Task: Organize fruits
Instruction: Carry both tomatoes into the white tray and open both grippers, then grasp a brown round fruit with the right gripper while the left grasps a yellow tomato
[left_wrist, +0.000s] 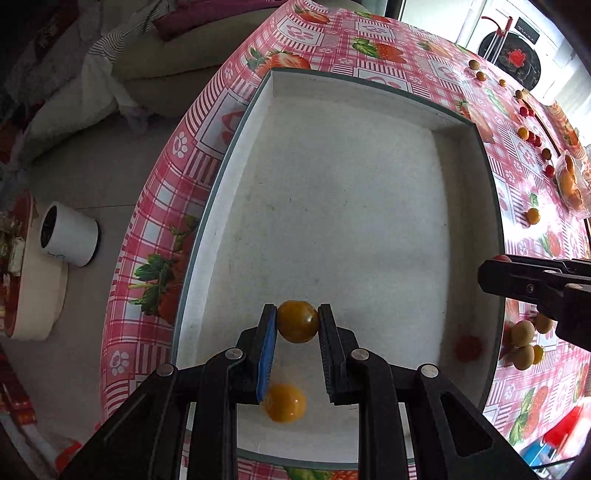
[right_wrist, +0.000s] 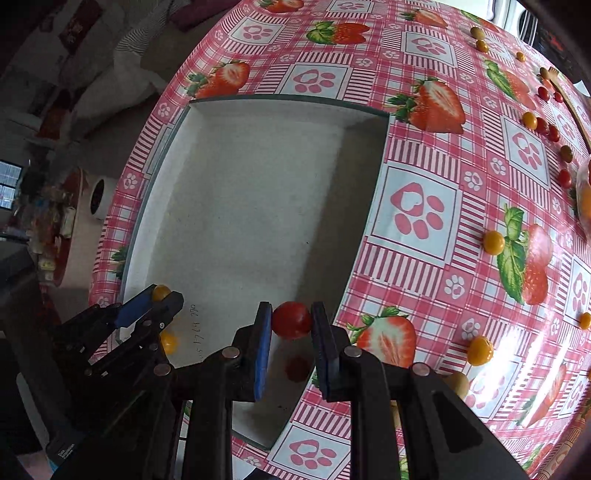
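The worktop (right_wrist: 424, 206) carries a pink checked oilcloth printed with strawberries and paw marks. A shallow white tray (left_wrist: 332, 192) with a dark rim sits near its edge. Small yellow, red and tan fruits (right_wrist: 494, 242) lie scattered on the cloth to the tray's right. The left gripper (left_wrist: 297, 321) hangs over the tray's near end, jaws clamped on a yellow cherry tomato (left_wrist: 297, 322); a second yellow tomato (left_wrist: 285, 403) rests on the tray floor below it. The right gripper (right_wrist: 291, 320) hangs at the tray's near right corner, jaws clamped on a red cherry tomato (right_wrist: 291, 319).
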